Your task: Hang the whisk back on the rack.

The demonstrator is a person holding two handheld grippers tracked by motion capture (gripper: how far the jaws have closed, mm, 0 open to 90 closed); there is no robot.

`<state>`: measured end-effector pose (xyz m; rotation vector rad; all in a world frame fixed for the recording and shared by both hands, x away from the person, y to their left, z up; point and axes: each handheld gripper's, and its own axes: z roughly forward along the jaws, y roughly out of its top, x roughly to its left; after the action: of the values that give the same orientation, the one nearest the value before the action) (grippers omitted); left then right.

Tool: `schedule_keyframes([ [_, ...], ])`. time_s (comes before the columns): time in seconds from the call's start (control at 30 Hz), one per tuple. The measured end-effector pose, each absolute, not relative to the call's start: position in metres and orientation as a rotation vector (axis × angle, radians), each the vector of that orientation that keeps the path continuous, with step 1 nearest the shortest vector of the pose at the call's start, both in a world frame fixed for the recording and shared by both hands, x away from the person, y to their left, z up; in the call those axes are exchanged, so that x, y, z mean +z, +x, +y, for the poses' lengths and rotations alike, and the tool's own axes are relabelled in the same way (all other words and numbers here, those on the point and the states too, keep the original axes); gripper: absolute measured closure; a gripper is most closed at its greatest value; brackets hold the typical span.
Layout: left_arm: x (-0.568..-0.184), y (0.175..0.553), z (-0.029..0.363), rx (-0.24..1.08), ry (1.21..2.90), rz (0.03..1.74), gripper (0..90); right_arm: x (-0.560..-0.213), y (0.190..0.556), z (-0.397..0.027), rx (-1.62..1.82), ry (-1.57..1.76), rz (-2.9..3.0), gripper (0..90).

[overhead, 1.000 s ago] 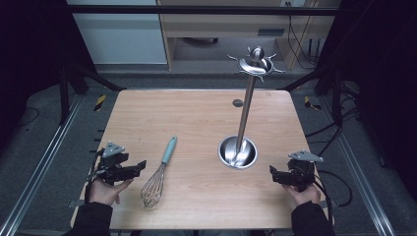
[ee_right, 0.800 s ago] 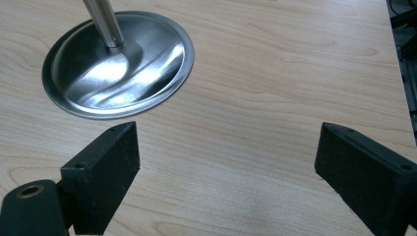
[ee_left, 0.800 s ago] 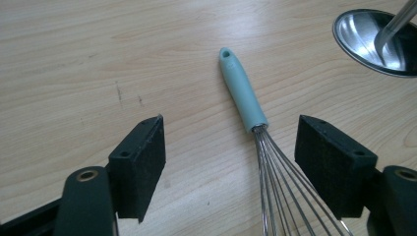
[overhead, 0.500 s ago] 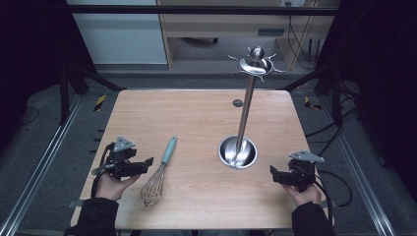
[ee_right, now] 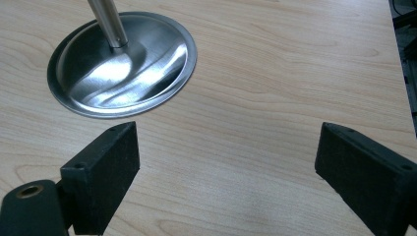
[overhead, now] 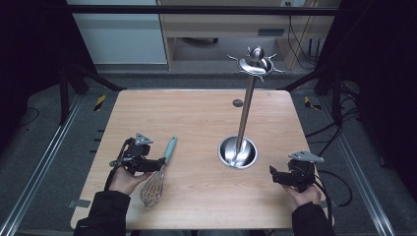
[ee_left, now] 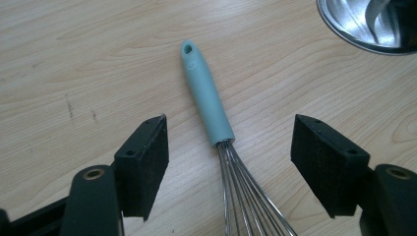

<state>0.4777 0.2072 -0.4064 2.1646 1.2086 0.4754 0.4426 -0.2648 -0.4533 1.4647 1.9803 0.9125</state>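
1. Dark surroundings frame a light wooden table (overhead: 196, 118), with pale cabinets beyond its far edge and metal rails on the floor at either side.
2. On the table's near-left part lies a whisk (overhead: 158, 173), its teal handle (ee_left: 205, 98) pointing away from the person and its wire loops (ee_left: 246, 196) toward them.
3. The left gripper (overhead: 156, 163) is at the whisk where handle meets wires; its jaws have just been closing a little, yet stand wide, one on each side of the whisk, pads (ee_left: 147, 157) not touching it.
4. A steel utensil stand (overhead: 244, 113) rises right of the whisk, its round base (ee_right: 123, 64) resting on the wood and its hooked crown (overhead: 255, 63) at the top.
5. The right gripper (overhead: 273, 173) hovers near the table's near-right edge, jaws wide apart with bare wood between them, just beside the stand's base.
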Motion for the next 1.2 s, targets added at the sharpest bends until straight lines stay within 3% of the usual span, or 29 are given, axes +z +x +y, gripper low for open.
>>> schedule_keyframes([
  [0.53,-0.419,0.494,0.192,0.446,2.244,1.234,32.4,-0.456,0.446,-0.261,0.884,1.459,1.996,9.8],
  [1.2,-0.441,0.519,0.181,0.411,2.306,1.349,42.8,-0.456,0.446,-0.259,0.868,1.442,2.014,9.8],
])
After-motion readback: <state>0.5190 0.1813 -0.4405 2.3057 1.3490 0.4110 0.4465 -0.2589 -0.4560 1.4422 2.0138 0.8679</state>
